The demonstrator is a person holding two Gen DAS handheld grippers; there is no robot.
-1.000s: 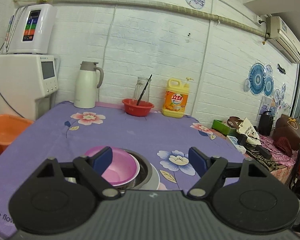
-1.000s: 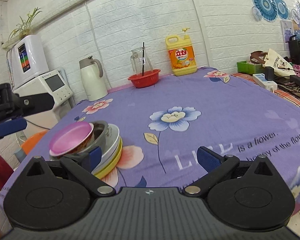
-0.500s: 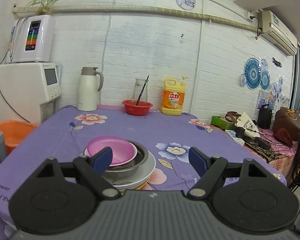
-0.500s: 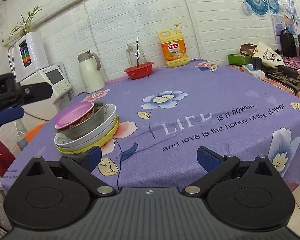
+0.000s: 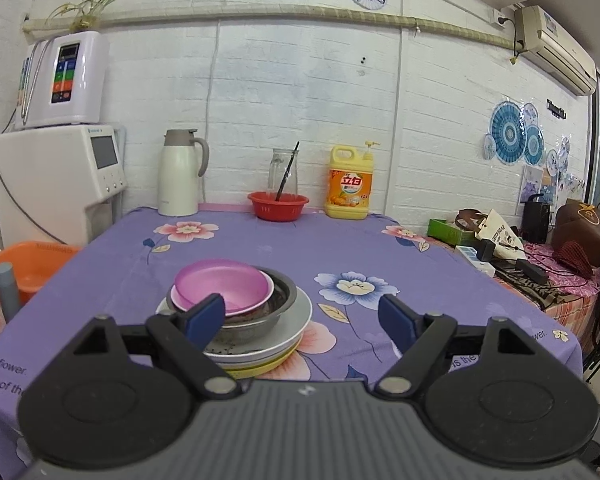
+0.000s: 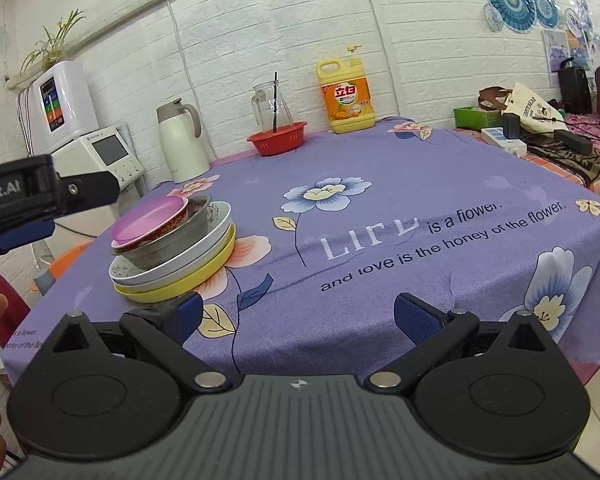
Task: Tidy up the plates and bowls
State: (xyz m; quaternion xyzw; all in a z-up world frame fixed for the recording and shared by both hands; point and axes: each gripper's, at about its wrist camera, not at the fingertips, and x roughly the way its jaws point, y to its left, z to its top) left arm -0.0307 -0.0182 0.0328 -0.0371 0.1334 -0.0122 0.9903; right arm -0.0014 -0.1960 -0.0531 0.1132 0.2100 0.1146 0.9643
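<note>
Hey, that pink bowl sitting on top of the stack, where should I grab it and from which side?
Probably pinch the pink bowl at its raised rim on the near-left side, where it tilts up clear of the metal bowl. The open left gripper already faces that edge.

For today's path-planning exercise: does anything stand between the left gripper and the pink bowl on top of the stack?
Nothing visible does. The left gripper, jaws open and empty, faces the pink bowl directly across bare purple tablecloth.
</note>
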